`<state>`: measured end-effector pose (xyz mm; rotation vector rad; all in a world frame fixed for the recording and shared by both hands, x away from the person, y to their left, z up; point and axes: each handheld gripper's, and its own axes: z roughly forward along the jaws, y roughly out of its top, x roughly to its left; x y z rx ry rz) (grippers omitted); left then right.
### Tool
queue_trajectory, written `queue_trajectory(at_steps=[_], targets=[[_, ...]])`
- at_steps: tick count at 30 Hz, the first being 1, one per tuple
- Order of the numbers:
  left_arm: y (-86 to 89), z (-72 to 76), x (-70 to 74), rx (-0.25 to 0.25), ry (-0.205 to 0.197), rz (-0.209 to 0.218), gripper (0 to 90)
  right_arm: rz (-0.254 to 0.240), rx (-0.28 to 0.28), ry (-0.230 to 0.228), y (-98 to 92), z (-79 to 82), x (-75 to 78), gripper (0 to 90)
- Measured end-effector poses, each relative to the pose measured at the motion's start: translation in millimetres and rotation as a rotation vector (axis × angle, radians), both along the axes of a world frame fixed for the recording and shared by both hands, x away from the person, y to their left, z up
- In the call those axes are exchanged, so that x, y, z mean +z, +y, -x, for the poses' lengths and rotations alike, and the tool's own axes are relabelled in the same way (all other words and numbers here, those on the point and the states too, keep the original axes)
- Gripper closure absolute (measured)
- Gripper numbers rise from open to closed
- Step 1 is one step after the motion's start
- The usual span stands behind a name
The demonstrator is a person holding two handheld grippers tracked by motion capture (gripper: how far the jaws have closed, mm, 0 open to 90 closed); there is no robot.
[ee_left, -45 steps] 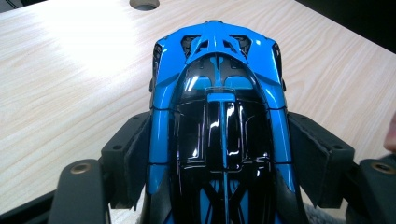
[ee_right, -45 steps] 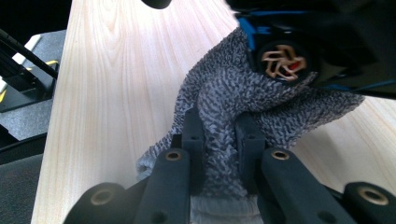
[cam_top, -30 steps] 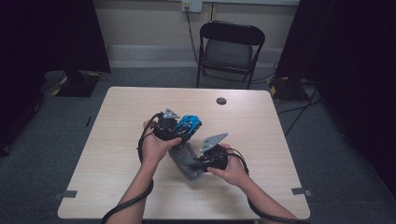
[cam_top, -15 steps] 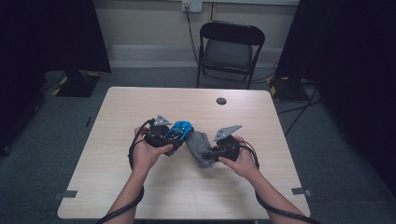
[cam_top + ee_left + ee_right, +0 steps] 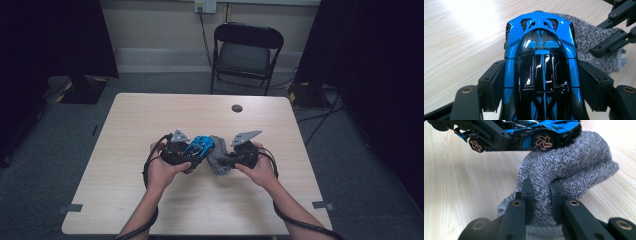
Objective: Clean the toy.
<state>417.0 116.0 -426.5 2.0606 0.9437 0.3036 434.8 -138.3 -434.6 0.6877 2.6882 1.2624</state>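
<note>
A pale wooden table [image 5: 150,120] stands on grey carpet [image 5: 60,120], with a black folding chair [image 5: 247,52] behind it against a cream wall [image 5: 155,25] bearing a socket [image 5: 206,6], dark curtains [image 5: 50,35] hanging at either side and cables [image 5: 320,120] trailing at right.

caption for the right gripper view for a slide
Right hand-held gripper pinching a grey cloth against a blue toy car.
</note>
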Motion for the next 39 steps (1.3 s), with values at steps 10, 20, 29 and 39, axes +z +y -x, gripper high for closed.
queue_trajectory(at_steps=[10, 20, 29, 39], targets=[[-6.2, -3.4, 5.0, -0.016, -0.001, -0.003, 28.2, -0.003, 0.020, -0.009, 4.9, 3.0, -0.6, 78.1], [-12.5, -7.3, 6.4, -0.017, 0.004, 0.002, 28.2, -0.006, 0.058, -0.013, 12.0, 7.8, -2.3, 78.0], [-17.1, -10.6, 6.5, -0.018, 0.012, 0.002, 28.2, -0.010, 0.066, -0.010, 14.2, 10.1, -4.3, 78.1], [-21.3, -15.2, 7.7, -0.017, 0.012, 0.000, 28.2, -0.014, 0.109, -0.005, 24.9, 16.8, -8.7, 78.0]])
